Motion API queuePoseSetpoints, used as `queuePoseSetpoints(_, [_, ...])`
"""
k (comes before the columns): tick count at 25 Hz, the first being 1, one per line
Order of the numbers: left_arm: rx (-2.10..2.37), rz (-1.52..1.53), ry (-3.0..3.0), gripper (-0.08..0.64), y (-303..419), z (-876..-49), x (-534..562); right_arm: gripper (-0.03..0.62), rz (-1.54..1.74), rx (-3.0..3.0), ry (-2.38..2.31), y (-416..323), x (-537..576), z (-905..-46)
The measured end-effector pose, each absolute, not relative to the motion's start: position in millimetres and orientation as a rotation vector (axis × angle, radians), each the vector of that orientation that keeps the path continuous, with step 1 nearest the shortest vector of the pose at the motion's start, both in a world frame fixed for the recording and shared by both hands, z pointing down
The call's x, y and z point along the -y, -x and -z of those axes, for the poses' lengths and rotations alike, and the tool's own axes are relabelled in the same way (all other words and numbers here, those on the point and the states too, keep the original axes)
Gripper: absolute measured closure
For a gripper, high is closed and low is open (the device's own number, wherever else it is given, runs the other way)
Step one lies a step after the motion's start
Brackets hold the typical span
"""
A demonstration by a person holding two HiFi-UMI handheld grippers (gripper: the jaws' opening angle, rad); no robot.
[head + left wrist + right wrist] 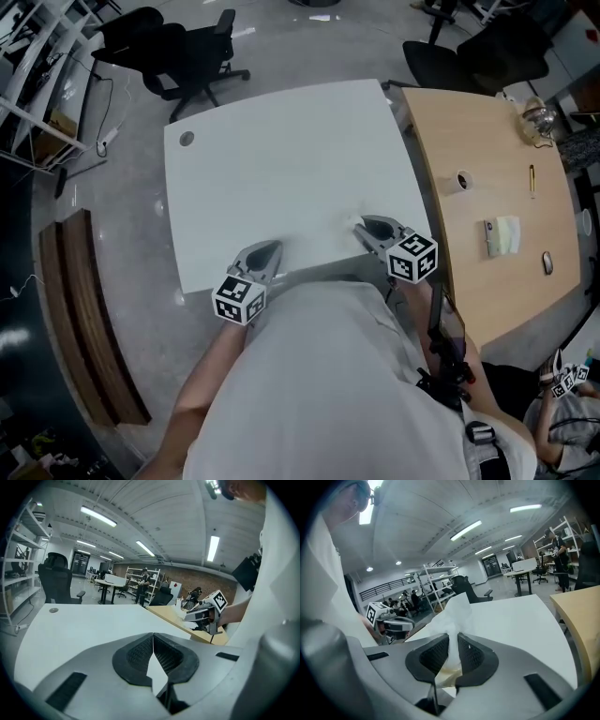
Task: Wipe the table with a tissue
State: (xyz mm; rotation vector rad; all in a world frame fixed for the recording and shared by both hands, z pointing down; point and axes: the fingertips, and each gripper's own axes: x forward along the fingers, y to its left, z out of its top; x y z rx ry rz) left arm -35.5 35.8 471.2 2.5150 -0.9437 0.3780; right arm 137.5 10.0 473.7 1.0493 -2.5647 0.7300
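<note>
A white tissue [453,616] sticks up from between the jaws of my right gripper [453,641], which is shut on it. In the head view the right gripper [367,229] hangs over the near right part of the white table [281,159], with the tissue [357,223] a small white tuft at its tip. My left gripper [262,255] is at the table's near edge, its jaws shut with nothing between them [153,649]. In the left gripper view the right gripper [199,616] shows at the right, lifted above the table [84,625].
A wooden table [487,197] adjoins on the right, carrying a tape roll [463,180], a pen [532,178] and a tissue pack [502,235]. Black office chairs [178,52] stand beyond the far edge. A small round cap [187,139] sits in the white table's far left corner.
</note>
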Motion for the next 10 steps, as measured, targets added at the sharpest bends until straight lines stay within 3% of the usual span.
queuePoseSetpoints(10, [0.957, -0.349, -2.514, 0.552, 59, -475, -64, 0.535, -0.677, 2.558, -1.076, -118, -32, -467])
